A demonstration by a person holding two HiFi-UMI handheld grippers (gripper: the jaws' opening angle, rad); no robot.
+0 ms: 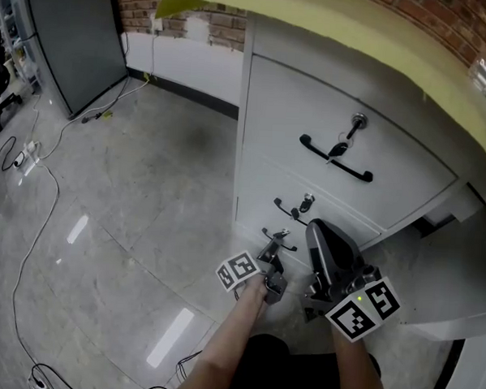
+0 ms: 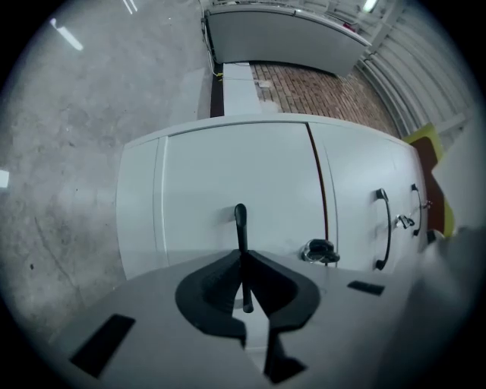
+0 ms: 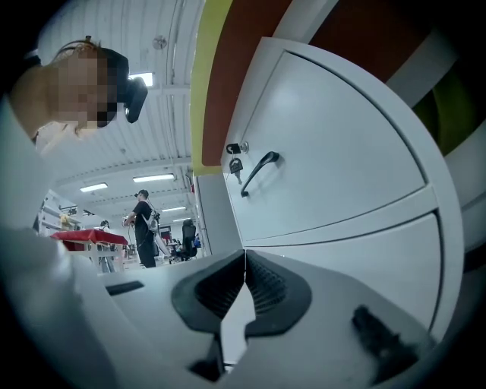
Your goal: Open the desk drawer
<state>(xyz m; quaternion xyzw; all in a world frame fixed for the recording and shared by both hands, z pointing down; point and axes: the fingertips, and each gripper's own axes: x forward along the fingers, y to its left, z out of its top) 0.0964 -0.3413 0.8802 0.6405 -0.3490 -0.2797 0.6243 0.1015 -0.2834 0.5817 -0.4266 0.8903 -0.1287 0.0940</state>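
Now your L tongs (image 2: 244,262) clamp the slim handle (image 2: 241,224) of the drawer (image 2: 228,167) ahead; pull crooked & it slips out. R tongs (image 3: 244,266) together, empty.

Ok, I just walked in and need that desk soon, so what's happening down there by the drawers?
A person at the white drawer unit holds a gripper in each hand. The left gripper is clamped on the black handle of the bottom drawer, which looks flush with the front, not yet pulled out. The right gripper is shut on nothing, held beside the left one.
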